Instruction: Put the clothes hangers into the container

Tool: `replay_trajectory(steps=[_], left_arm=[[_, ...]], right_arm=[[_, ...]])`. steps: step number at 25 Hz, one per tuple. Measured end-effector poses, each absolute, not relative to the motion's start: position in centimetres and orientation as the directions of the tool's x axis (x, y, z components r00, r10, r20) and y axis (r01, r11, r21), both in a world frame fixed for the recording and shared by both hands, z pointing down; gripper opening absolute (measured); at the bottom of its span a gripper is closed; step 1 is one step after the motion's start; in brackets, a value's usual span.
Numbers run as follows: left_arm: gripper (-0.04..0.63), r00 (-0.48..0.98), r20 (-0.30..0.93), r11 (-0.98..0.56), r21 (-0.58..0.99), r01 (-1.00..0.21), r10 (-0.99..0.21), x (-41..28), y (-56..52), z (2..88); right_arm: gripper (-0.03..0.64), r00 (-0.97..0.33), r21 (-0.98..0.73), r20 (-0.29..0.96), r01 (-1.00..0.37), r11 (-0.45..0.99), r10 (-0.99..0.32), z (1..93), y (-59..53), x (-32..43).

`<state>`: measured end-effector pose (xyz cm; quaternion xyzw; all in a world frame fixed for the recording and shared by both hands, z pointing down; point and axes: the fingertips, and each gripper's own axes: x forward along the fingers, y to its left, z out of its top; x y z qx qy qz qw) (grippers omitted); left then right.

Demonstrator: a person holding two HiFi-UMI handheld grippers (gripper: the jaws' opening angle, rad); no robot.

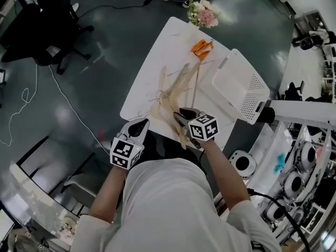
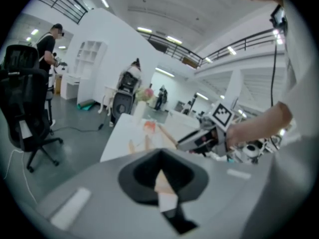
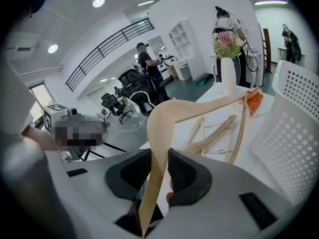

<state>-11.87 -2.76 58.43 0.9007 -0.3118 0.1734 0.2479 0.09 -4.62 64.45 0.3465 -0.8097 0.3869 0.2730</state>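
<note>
Right gripper (image 1: 182, 115), head view: clenched on a wooden hanger (image 1: 182, 136), held over the near edge of the white table (image 1: 147, 83). More hangers (image 1: 176, 91) lie mid-table. The white container (image 1: 239, 85) sits at the table's right edge. The left gripper (image 1: 139, 126) hangs just off the near edge.

Left gripper view: jaws drawn together, gripping nothing.

Right gripper view: both pads (image 3: 187, 176) press the hanger's arm. The container stands to the right of the pile.

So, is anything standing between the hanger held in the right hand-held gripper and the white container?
Nothing visible does: between the hanger and the container is only table; the other hangers lie further left.
</note>
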Motion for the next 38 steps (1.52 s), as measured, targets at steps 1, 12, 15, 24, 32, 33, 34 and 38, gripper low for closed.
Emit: replay_trajectory(steps=[1,12,15,24,32,33,34,38], left_arm=[[0.002,0.746,0.466,-0.684,0.336,-0.647,-0.476,-11.5,-2.8,58.3],[0.002,0.736,0.451,-0.683,0.312,-0.66,-0.505,-6.8,-2.7,56.3],[0.002,0.739,0.449,-0.691,0.305,-0.655,-0.502,-5.5,-2.7,55.9],[0.002,0.752,0.454,-0.718,0.292,-0.632,-0.477,-2.3,-3.0,55.4],[0.002,0.746,0.47,-0.72,0.283,-0.634,-0.472,-0.1,-3.0,55.3],[0.002,0.743,0.474,-0.718,0.282,-0.636,-0.473,0.1,-2.9,55.4],[0.002,0.74,0.476,-0.715,0.282,-0.639,-0.474,0.3,-2.8,55.5],[0.002,0.727,0.487,-0.702,0.281,-0.655,-0.484,0.7,-2.7,55.7]], right_arm=[[0.098,-0.622,-0.443,0.7,-0.763,0.47,-0.349,63.8,-4.5,0.1],[0.098,-0.739,-0.48,0.606,-0.636,0.604,-0.295,56.0,-3.4,2.5],[0.098,-0.736,-0.471,0.61,-0.636,0.612,-0.295,54.7,-3.3,4.4],[0.098,-0.71,-0.475,0.627,-0.675,0.565,-0.321,52.7,-4.3,11.9],[0.098,-0.748,-0.573,0.618,-0.639,0.514,-0.241,52.9,-5.1,18.5],[0.098,-0.752,-0.584,0.618,-0.635,0.506,-0.23,53.1,-5.2,19.3],[0.098,-0.756,-0.596,0.617,-0.63,0.498,-0.219,53.4,-5.4,20.1],[0.098,-0.772,-0.644,0.612,-0.611,0.461,-0.17,54.9,-6.3,22.6]])
